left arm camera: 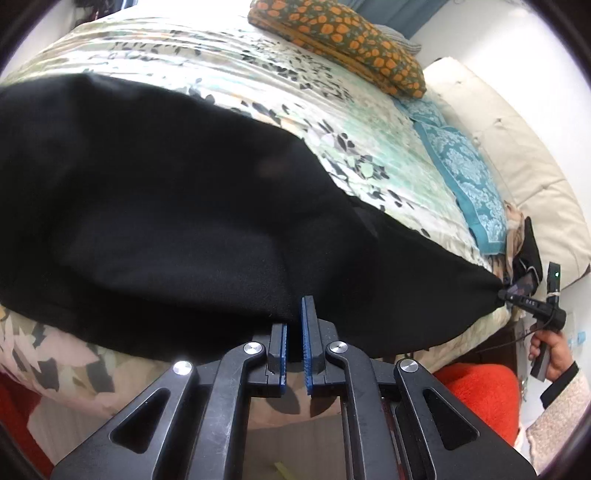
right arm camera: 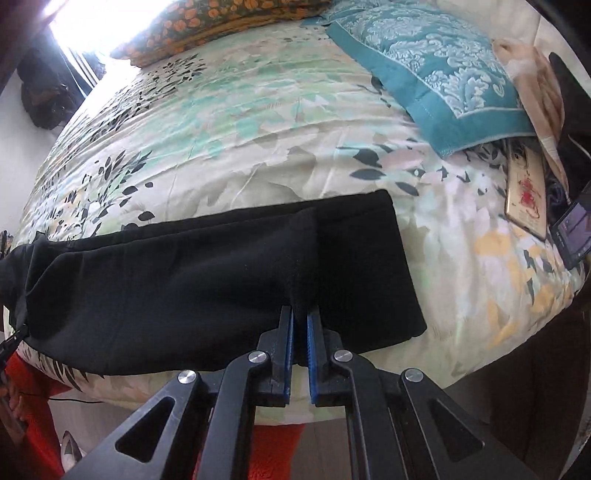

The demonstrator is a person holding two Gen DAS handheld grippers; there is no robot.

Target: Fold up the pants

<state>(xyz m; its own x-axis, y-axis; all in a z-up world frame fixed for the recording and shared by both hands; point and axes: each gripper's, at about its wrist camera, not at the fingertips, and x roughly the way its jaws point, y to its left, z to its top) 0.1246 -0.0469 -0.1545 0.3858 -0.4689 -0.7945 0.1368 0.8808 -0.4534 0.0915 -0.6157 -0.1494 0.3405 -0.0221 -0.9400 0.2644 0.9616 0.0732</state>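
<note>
While both tongs (left arm camera: pixel 295 332) (right arm camera: pixel 300 332) pinch black pants (right arm camera: pixel 221 280), only right view shows phone (right arm camera: pixel 526 195).

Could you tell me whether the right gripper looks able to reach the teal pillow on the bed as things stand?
Probably not yet. The right gripper is shut on the black pants at the near bed edge; the teal pillow lies across open bedspread, unobstructed, but releasing comes first.

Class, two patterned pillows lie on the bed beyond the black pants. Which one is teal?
The teal pillow with the pale damask print, at the right. The other pillow, at the bed's far side, is dark with orange flowers.
</note>
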